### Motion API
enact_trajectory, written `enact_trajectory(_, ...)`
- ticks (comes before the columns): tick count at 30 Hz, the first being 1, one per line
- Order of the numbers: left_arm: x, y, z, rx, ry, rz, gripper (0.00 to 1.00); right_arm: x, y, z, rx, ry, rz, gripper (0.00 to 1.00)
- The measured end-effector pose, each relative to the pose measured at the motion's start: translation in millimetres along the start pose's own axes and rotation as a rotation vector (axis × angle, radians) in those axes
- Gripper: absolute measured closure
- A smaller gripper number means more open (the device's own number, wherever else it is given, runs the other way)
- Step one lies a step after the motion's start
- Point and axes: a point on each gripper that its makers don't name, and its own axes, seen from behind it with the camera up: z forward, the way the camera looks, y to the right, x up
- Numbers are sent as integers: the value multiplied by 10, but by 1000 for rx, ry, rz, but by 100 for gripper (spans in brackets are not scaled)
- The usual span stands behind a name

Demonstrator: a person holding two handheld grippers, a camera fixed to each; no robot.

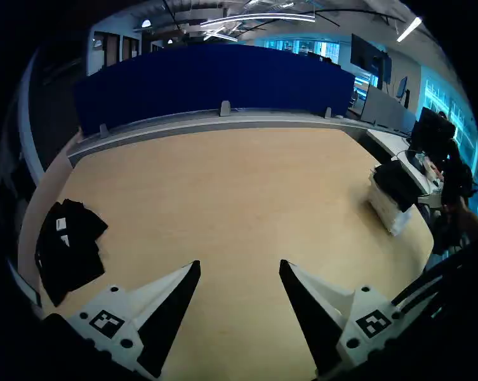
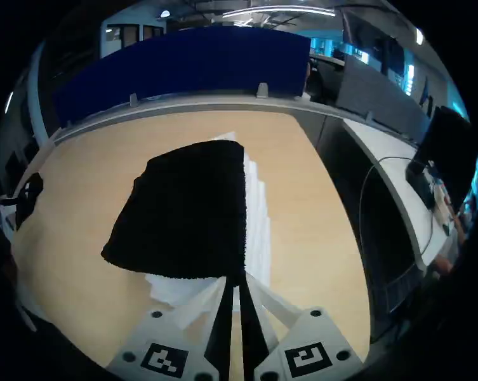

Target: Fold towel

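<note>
Black and folded, the towel (image 2: pixel 188 209) lies on the white stack (image 2: pixel 259 222) at 12 o'clock from my right gripper (image 2: pixel 237 280), which pinches its near corner. My left gripper (image 1: pixel 239 261) is spread wide above the table (image 1: pixel 239 184). I think the danger is at release: if the corner clings to the gripper, pulling back opens the fold or tips the stack.
</note>
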Motion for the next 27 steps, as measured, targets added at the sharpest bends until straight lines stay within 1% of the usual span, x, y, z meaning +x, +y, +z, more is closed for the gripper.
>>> enact_trajectory(2, -2, -5, -4, 1, 0, 0, 8, 12, 5, -4, -5, 4, 2, 94)
enact_trajectory(6, -11, -12, -11, 0, 0, -2, 8, 8, 26, -46, -20, 15, -4, 87)
enact_trajectory(8, -15, -17, -14, -1, 0, -2, 8, -14, 49, -71, -31, 15, -9, 82)
enact_trajectory(12, -20, -22, -20, -4, 1, -1, 8, -52, 57, -132, -41, 19, -15, 78)
enact_trajectory(14, -21, -24, -22, -6, 1, -1, 8, -45, 45, -164, -42, 27, -15, 65)
enact_trajectory(18, -9, -20, -25, -9, 5, -3, 8, 33, 6, -229, -47, 65, -14, 27)
enact_trajectory(20, 0, -17, -31, -11, 8, -3, 8, 68, -9, -248, -50, 80, -14, 14)
enact_trajectory(21, 6, -17, -34, -11, 10, -3, 8, 83, -21, -255, -49, 85, -13, 6)
enact_trajectory(22, 12, -18, -37, -11, 12, -3, 8, 95, -33, -260, -47, 88, -13, 0)
enact_trajectory(27, 45, -37, -54, -12, 25, -5, 8, 174, -79, -293, -47, 107, -14, 0)
